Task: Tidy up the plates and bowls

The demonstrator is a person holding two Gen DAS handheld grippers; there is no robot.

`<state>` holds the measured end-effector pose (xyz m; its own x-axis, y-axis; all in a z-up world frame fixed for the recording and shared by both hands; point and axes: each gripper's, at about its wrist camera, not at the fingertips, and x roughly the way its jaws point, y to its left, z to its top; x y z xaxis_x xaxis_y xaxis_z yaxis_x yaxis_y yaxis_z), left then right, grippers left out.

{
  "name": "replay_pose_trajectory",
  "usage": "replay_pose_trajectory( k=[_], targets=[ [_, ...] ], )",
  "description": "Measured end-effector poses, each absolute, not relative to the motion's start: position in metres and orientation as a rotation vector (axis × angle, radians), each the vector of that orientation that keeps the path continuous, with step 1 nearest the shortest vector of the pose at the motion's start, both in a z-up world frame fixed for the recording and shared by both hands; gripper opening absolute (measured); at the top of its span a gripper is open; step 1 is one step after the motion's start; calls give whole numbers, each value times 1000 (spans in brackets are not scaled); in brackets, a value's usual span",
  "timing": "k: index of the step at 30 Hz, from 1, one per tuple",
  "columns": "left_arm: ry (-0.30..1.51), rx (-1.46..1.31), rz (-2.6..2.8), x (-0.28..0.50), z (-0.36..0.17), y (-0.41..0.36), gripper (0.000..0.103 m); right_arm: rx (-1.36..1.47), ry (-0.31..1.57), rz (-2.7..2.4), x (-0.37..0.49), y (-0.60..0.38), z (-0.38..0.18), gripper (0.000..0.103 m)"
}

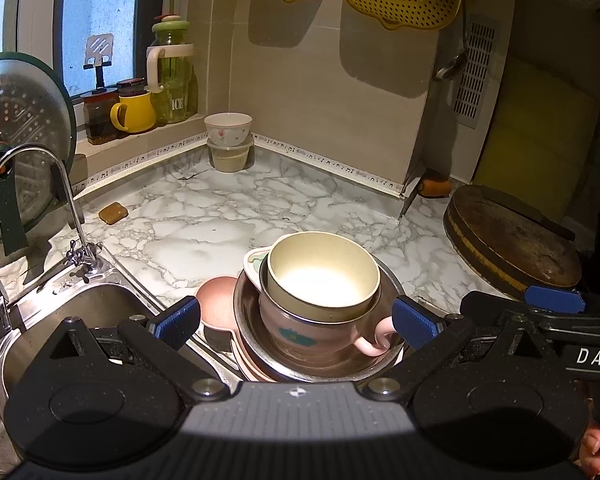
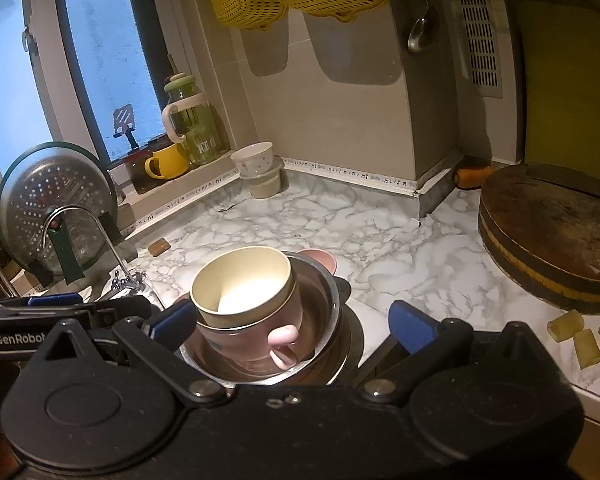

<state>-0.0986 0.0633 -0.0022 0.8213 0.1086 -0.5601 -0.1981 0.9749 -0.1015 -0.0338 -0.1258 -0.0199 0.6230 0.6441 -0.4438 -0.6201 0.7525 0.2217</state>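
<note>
Marble tabletop beside sink (image 1: 80,312), mostly bare. Dishes already nested at front edge: cream bowl (image 1: 323,276) in pink mug (image 1: 320,332), inside steel bowl (image 1: 364,360), on pink plates (image 1: 216,300). Floral bowl (image 1: 228,128) on tub (image 1: 230,156) at back corner, apparently left to gather. Left tool (image 1: 296,320) and right tool (image 2: 292,322) both open, straddling stack, gripping nothing.

1. A cream bowl (image 1: 323,272) sits topmost, upright and slightly tilted, its pale inside brightly lit, straight ahead of both grippers' spread fingers.
2. Under it, a pink mug (image 1: 300,330) with a teal mark stands upright, its handle (image 2: 283,344) turned toward the right gripper.
3. A steel bowl (image 2: 332,296) holds the mug, lying between the fingertips in both wrist views.
4. Pink plates (image 1: 216,300) lie flat beneath the stack, jutting out toward the left gripper's left finger, by the sink edge.
5. Well ahead, in the counter's far corner, a white floral bowl (image 1: 228,128) rests on a lidded tub (image 1: 230,156).
</note>
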Motion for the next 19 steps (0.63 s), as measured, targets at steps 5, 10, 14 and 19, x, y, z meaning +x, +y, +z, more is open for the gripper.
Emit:
replay_pose_trajectory(
  k=[5, 10, 14, 19],
  targets=[
    [579, -152, 162, -98, -1, 62, 102, 49, 528, 728, -34, -126, -19, 103],
    [584, -155, 157, -98, -2, 61, 102, 48, 522, 731, -34, -127, -17, 103],
    [591, -163, 154, -97, -3, 62, 102, 47, 525, 732, -34, -127, -17, 103],
    [611, -166, 156, -96, -5, 64, 102, 47, 528, 733, -34, -128, -17, 103]
  ],
)
